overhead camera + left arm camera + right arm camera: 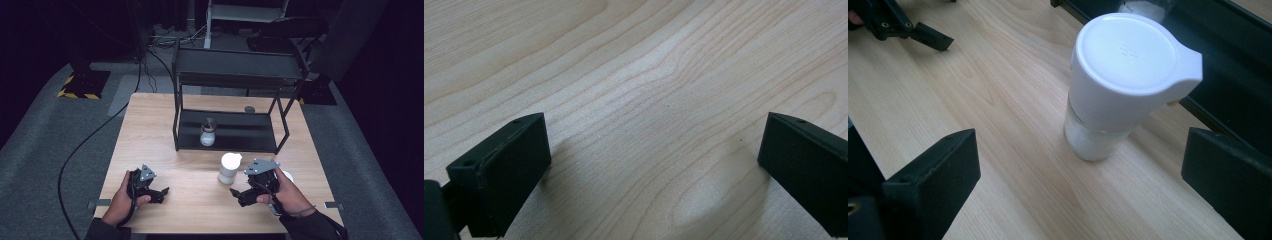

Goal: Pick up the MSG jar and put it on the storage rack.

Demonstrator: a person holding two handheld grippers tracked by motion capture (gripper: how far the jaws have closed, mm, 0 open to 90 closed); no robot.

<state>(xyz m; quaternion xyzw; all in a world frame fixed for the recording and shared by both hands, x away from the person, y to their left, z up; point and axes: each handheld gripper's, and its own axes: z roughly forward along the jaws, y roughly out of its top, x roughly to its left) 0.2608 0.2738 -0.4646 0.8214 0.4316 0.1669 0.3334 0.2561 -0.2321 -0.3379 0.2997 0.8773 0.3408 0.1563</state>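
Where the wooden worktop (200,200) meets the person's side, two hand-held grippers rest low over it, one per hand.

Item 1: left gripper (162,194). Held in the left hand (121,200) near the front left of the worktop. Jaws spread wide apart with nothing between them; in the left gripper view bare wood grain lies between and beyond them.

Item 2: right gripper (236,193). Held in the right hand (289,194) near the front right. Jaws likewise wide apart and holding nothing. A grey three-cornered plate (261,166) sits on top.

Item 3: white-capped jar (229,168). Upright on the worktop, just ahead of the right gripper and apart from it. In the right gripper view the jar (1120,85) stands beyond the gap between the jaws, toward the right one, touched by neither. White cap with a small side lip; clear lower body with white contents.

Item 4: black metal rack (235,70). Two-tier, at the back half of the worktop, just behind the white-capped jar.

Item 5: small glass jar (207,133). Upright on the lower shelf of the rack, left of centre; dark lid, white contents.

Item 6: small round dark object (249,109). At the back of the rack's lower level; too small to tell what it is.
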